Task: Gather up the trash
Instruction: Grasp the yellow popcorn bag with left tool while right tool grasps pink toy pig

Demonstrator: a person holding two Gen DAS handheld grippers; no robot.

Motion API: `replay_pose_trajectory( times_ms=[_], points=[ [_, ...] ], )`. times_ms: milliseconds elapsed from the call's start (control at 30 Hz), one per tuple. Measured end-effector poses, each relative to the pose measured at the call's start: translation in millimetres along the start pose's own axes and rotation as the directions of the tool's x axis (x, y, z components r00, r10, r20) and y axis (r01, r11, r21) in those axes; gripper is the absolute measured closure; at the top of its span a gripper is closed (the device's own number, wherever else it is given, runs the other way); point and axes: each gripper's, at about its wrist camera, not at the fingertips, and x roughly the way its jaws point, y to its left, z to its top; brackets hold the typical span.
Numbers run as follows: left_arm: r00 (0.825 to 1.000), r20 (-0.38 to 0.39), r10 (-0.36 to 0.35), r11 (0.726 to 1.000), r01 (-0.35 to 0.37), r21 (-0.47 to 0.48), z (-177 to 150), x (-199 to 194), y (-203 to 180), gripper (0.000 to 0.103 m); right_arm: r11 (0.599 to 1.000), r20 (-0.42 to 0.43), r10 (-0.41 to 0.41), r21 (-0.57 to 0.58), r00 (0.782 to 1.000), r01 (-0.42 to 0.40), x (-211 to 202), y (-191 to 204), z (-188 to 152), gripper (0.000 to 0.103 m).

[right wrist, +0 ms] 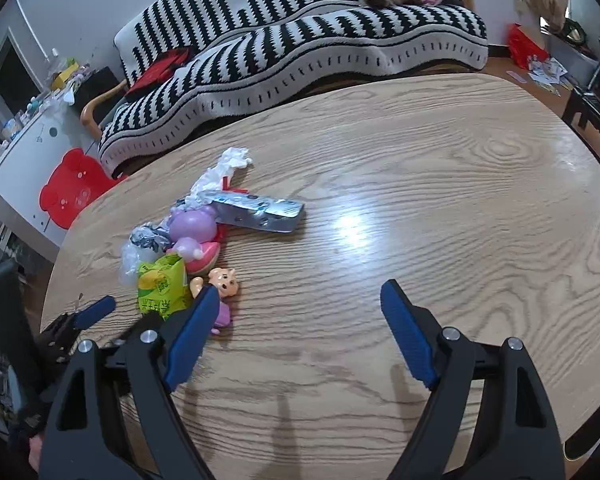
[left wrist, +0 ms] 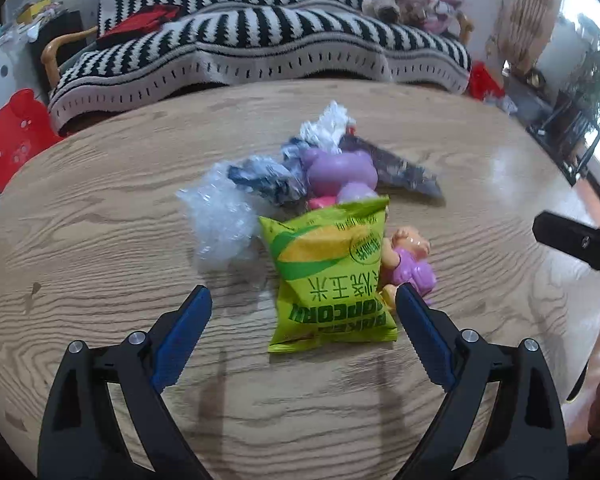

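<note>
A green popcorn bag point(left wrist: 330, 272) lies on the wooden table point(left wrist: 100, 240), just ahead of my open, empty left gripper point(left wrist: 304, 300). Around it are clear crumpled plastic point(left wrist: 220, 224), a dark crumpled wrapper point(left wrist: 266, 178), a silver foil wrapper point(left wrist: 396, 168), white plastic point(left wrist: 326, 126), a purple toy point(left wrist: 338, 170) and a small doll point(left wrist: 410, 260). In the right wrist view the same pile sits at the left: popcorn bag point(right wrist: 162, 286), foil wrapper point(right wrist: 260, 212), doll point(right wrist: 222, 280). My right gripper point(right wrist: 296, 300) is open and empty over bare table, right of the pile.
A black-and-white striped sofa point(left wrist: 260, 40) stands behind the table. A red bear-shaped stool point(right wrist: 70, 194) is at the left by a white cabinet point(right wrist: 24, 160). The left gripper point(right wrist: 88, 312) shows at the lower left of the right wrist view.
</note>
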Motion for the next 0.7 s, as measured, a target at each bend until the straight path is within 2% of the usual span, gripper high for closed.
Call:
replay_pose_trajectory(
  times_ms=[67, 200, 400, 467, 500, 533, 600, 700],
  points=[
    [1.0, -0.014, -0.009, 1.0, 0.009, -0.01, 0, 9, 2, 0.013, 1.0, -0.008, 0.003, -0.001, 1.0, -0.003, 6, 3, 2, 0.023],
    [0.999, -0.033, 0.028, 1.0, -0.028, 0.006, 1, 21, 4, 0.013, 1.0, -0.021, 0.0, -0.007, 1.0, 0.0, 14, 7, 1, 0.023],
    [1.0, -0.011, 0.01, 1.0, -0.01, -0.013, 2, 18, 15, 0.014, 1.0, -0.041, -0.011, -0.019, 0.999, 0.01, 28, 15, 0, 0.023],
    [1.0, -0.01, -0.01, 1.0, 0.01, 0.004, 1, 18, 14, 0.022, 1.0, -0.053, -0.016, -0.023, 0.998, 0.014, 35, 18, -1, 0.023],
    [0.999, -0.02, -0.027, 0.999, 0.027, 0.017, 0, 18, 13, 0.037, 1.0, -0.059, -0.017, -0.027, 0.998, 0.015, 38, 20, -2, 0.023],
    [0.998, -0.038, -0.041, 0.999, 0.042, 0.035, -2, 17, 11, 0.046, 0.999, -0.065, -0.018, -0.031, 0.998, 0.016, 40, 22, -3, 0.023],
    [0.998, -0.039, -0.039, 0.997, 0.042, 0.07, -8, 10, 8, 0.048, 0.999, -0.082, -0.023, -0.051, 0.996, 0.019, 47, 27, -5, 0.023],
    [0.997, -0.044, -0.059, 0.996, 0.062, 0.067, -15, 1, 12, 0.049, 0.997, -0.097, -0.029, -0.073, 0.995, 0.022, 55, 33, -6, 0.023]
  ],
)
